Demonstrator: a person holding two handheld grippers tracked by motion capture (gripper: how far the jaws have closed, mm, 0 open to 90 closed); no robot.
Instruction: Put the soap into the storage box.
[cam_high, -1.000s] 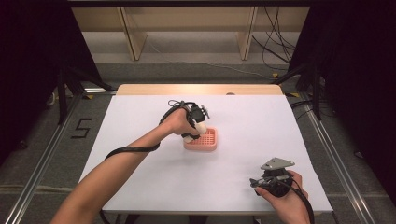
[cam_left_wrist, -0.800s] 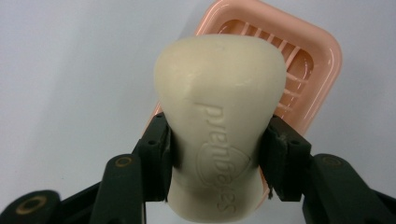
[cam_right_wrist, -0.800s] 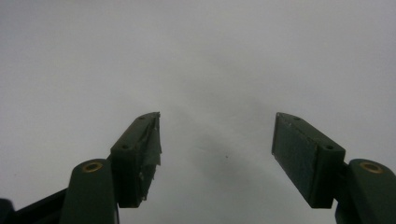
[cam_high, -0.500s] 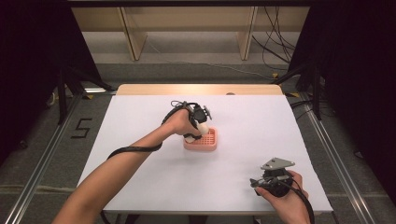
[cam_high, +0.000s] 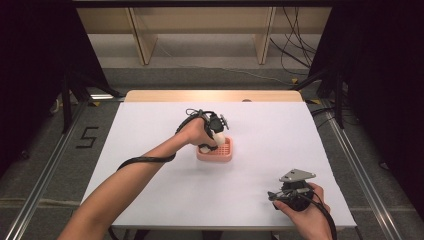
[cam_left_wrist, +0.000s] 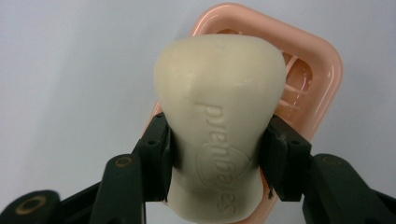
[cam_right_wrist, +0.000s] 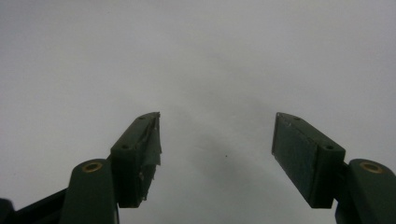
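1. Pinching a cream bar of soap (cam_left_wrist: 219, 126) between its 2 pads, the left claw (cam_high: 209, 145) holds it over the pink soap dish (cam_high: 220, 152); whether the bar touches the dish is hard to tell.
2. Sitting near the middle of the white worktop (cam_high: 150, 190), the dish is well apart from the right claw (cam_right_wrist: 217, 156).
3. Spread wide with nothing between its pads, the right claw hovers at the worktop's near right corner.

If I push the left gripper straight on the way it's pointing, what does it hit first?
Most likely the pink soap dish. The left gripper is clamped on the soap bar, which leads and hangs right over the dish; the gap between them is unclear.
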